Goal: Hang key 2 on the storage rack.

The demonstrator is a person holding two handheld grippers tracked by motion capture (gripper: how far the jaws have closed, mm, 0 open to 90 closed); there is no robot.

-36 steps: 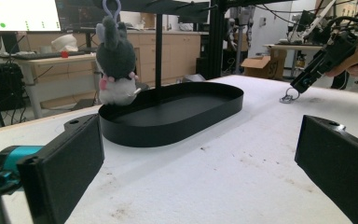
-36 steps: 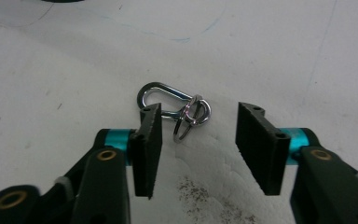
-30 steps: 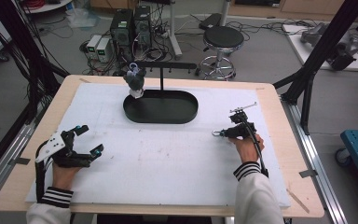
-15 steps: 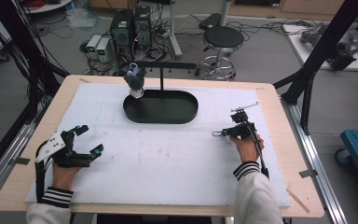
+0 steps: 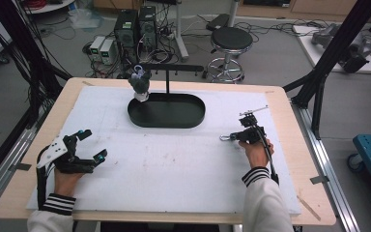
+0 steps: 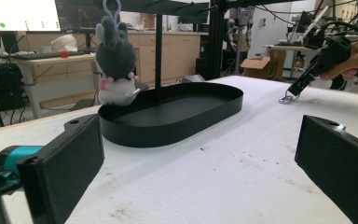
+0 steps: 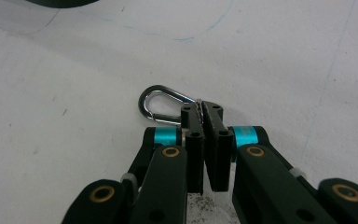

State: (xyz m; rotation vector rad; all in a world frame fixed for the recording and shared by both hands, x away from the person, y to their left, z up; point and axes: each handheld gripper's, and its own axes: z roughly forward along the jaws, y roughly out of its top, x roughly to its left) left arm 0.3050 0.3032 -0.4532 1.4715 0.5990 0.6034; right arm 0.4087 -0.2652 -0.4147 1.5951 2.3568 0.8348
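A lab floor strewn with cables, computer towers and a round stool lies beyond the wooden table, whose top is covered by a white foam sheet. At the far middle of the sheet sits a black oval tray with an upright post and crossbar; a grey plush toy hangs from the bar's left end by its loop, its feet over the tray's left rim.

The left gripper rests at the near left, jaws spread wide with nothing between them. The right gripper, at the right of the sheet, has its jaws pressed together on the end of a silver carabiner clip, whose loop juts out ahead of the tips just above the foam.

Across the last second nothing has visibly shifted: both hands and the clip sit where they were. That reads as a pause with the clip already secured, so carrying it toward the rack seems the likely next step.
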